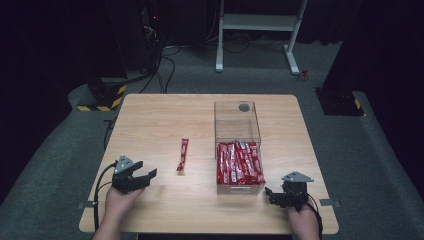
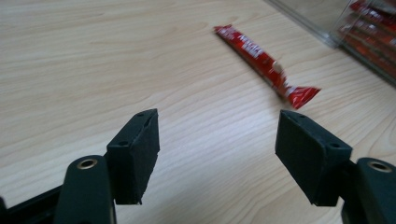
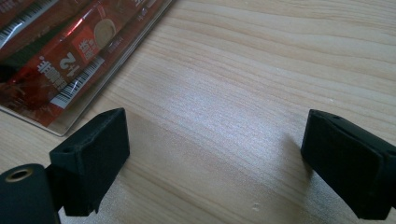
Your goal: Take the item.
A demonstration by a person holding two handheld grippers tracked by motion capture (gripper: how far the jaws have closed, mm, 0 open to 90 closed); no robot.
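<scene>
While one red foil snack stick (image 1: pixel 183 154) lies loose on wooden table (image 1: pixel 150 125), clear plastic box (image 1: pixel 240 150) already holds many; left gripper (image 1: pixel 145 175) and right gripper (image 1: pixel 271 194) both spread, empty; stick probably next.

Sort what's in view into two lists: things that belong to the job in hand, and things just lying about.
Belongs to the job:
- single red packet lying on the table
- clear box holding red packets
- left tool, open, pointing at the single packet
- right tool, open, beside the box

Just lying about:
- white frame on the floor
- floor cables
</scene>
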